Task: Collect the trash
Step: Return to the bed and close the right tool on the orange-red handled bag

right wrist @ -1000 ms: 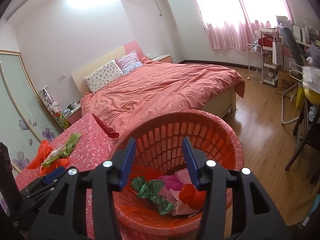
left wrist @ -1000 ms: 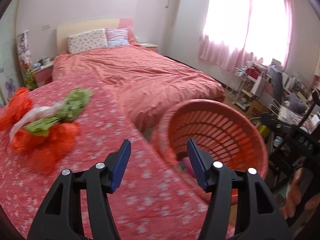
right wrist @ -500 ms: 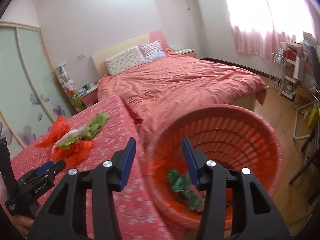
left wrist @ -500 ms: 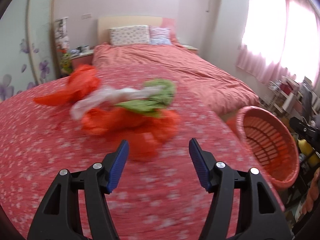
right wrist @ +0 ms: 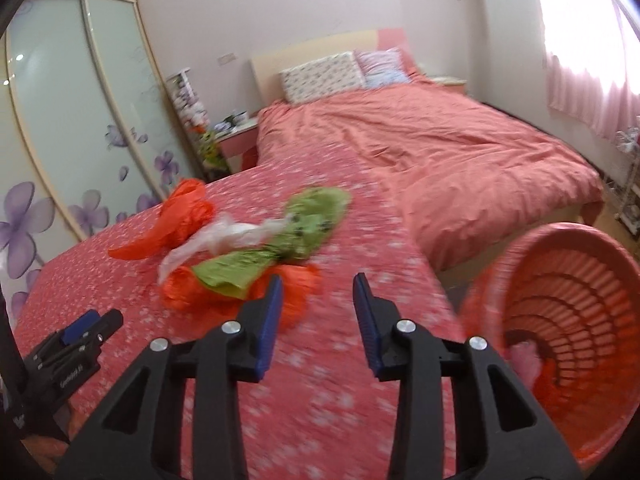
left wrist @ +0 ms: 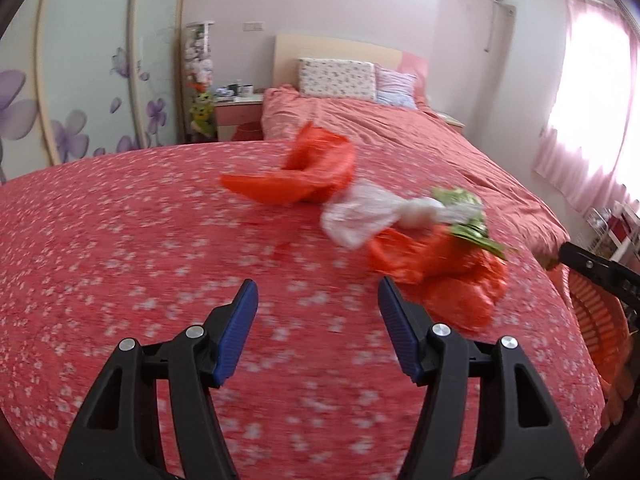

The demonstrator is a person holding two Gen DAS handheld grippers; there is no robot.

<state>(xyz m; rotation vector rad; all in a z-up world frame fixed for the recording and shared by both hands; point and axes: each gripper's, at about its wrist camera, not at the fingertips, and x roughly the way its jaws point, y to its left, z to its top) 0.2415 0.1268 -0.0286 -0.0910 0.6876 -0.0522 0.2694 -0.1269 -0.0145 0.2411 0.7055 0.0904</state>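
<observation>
- The left gripper (left wrist: 316, 296) is wide apart and holds nothing.
- The right gripper (right wrist: 318, 292) is closing on nothing.
- The crumpled bags (right wrist: 240, 256) lie on the counter (left wrist: 120, 240).
- The basket (right wrist: 568, 320) sits right, near the bed (right wrist: 460, 152).

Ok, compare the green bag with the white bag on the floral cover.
The green bag is opaque and broader; the white bag is pale, translucent and twisted thin. The green bag lies nearer the bed; the white bag lies beside the far orange bag. Both are crumpled and ungripped.
</observation>
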